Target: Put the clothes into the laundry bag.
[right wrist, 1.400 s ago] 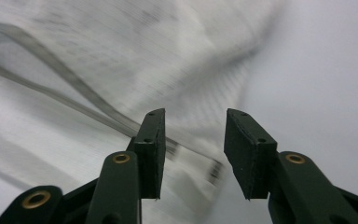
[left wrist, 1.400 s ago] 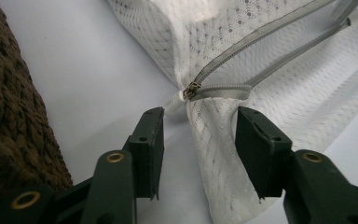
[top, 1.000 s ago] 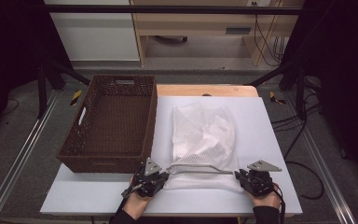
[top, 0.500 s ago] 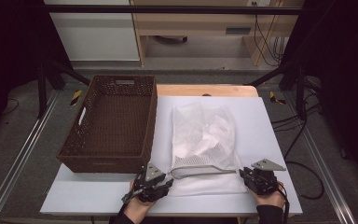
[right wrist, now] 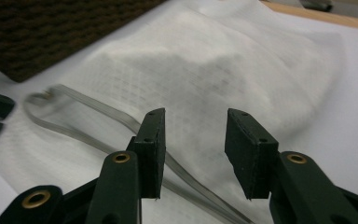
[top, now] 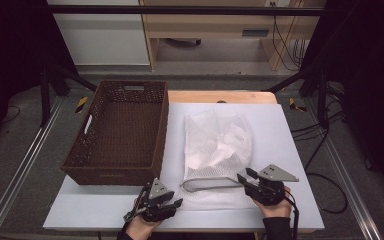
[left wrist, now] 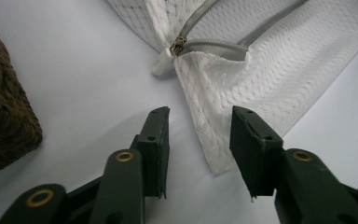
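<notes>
A white mesh bag [top: 217,145] lies flat on the white table [top: 290,130], its grey zipper [top: 210,182] in a slack open loop near the front end. My left gripper [top: 174,204] sits at the bag's front left corner. Its jaws [left wrist: 200,116] have sprung apart and just eased back a little; they stand open, the bag's corner [left wrist: 214,154] lying under the gap, unpressed. The zipper pull [left wrist: 178,45] lies a little beyond. My right gripper [top: 244,177] hovers at the zipper's right end; its jaws [right wrist: 196,116] have just been opening, with nothing between them.
An empty brown wicker basket [top: 115,175] stands left of the bag, close to my left gripper [left wrist: 4,126]. Bare table surface runs along the front edge and right of the bag. A wooden board [top: 220,96] borders the table's far edge.
Both grippers have let go of the bag's zipper end. The zipper, stretched taut between them before, now lies slack. My right gripper has lifted slightly; the left has stayed put.
</notes>
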### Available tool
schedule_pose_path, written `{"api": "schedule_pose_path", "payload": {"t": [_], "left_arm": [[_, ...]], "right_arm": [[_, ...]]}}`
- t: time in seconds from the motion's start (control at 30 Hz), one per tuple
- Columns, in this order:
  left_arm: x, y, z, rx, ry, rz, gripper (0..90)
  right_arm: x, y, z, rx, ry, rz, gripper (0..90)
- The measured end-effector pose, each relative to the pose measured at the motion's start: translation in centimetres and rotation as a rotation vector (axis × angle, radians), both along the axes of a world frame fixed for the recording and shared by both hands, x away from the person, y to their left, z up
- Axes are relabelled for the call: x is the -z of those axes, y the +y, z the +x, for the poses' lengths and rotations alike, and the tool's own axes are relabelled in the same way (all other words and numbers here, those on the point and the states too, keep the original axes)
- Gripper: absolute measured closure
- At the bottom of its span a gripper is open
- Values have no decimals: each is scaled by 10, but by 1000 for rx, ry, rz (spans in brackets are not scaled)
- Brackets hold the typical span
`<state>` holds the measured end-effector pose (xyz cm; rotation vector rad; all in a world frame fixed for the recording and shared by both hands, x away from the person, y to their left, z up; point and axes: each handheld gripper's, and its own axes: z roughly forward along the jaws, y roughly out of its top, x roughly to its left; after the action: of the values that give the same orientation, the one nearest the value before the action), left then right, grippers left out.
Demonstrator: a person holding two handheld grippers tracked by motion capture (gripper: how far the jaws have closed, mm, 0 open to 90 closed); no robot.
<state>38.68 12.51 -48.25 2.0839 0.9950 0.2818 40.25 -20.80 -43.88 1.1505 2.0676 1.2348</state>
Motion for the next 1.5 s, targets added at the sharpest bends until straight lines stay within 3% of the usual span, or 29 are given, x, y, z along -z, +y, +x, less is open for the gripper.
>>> {"api": "schedule_pose_path", "payload": {"t": [0.13,0.2,0.33,0.6,0.7,0.77,0.87,0.93,1.0,1.2,1.33,1.5], "left_arm": [[0,-1,1,8,2,7,684],[0,-2,0,13,10,2,746],[0,-4,-1,23,2,18,760],[0,-4,0,24,10,2,729],[0,-5,0,16,4,-5,691],[1,-6,1,15,-1,1,698],[1,-6,3,12,3,8,792],[0,-8,2,26,3,15,847],[0,-11,1,28,-13,35,867],[0,-13,0,28,-13,32,873],[-1,-12,0,29,-12,29,876],[-2,-12,-1,32,-17,26,877]], "right_arm": [[-6,28,4,-76,-8,19,553],[-4,44,7,-103,5,6,523],[7,67,13,-114,30,-53,455],[20,69,10,-94,57,-109,403],[23,68,12,-71,54,-135,471],[22,67,14,-65,52,-141,607],[20,66,16,-46,46,-173,818],[18,62,16,-50,40,-163,881],[12,58,14,-55,47,-142,889],[1,51,5,-98,56,-119,892],[7,51,2,-135,108,-126,894],[26,54,6,-159,184,-137,895]]}}
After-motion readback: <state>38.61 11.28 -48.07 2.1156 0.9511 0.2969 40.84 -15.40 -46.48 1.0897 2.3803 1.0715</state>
